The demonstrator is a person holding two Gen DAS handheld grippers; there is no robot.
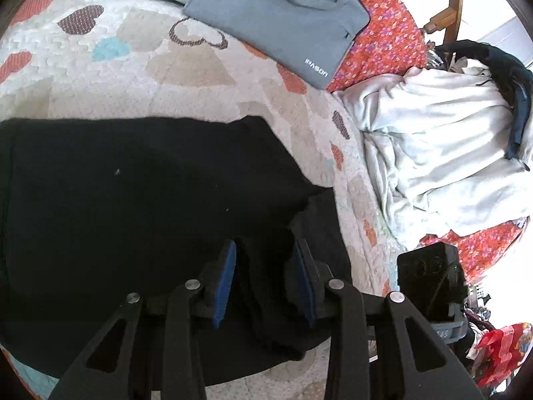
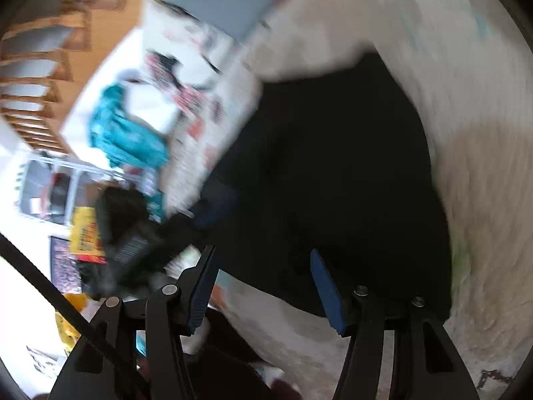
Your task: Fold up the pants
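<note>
My left tool (image 1: pixel 266 266) stands parted astride a raised fold of the black pants (image 1: pixel 133 200) on the quilt (image 1: pixel 166 76), my right tool (image 2: pixel 263 283) apart above them.

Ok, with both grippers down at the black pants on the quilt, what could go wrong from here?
1. The left gripper has a raised fold of the black pants between its pads, which stand apart; lifting now could drop it.
2. The right gripper is open, and its view is blurred, so it may close on the heart quilt along with the pants' edge.
3. The folded grey garment lies close behind; a wide sweep could disturb it.
</note>
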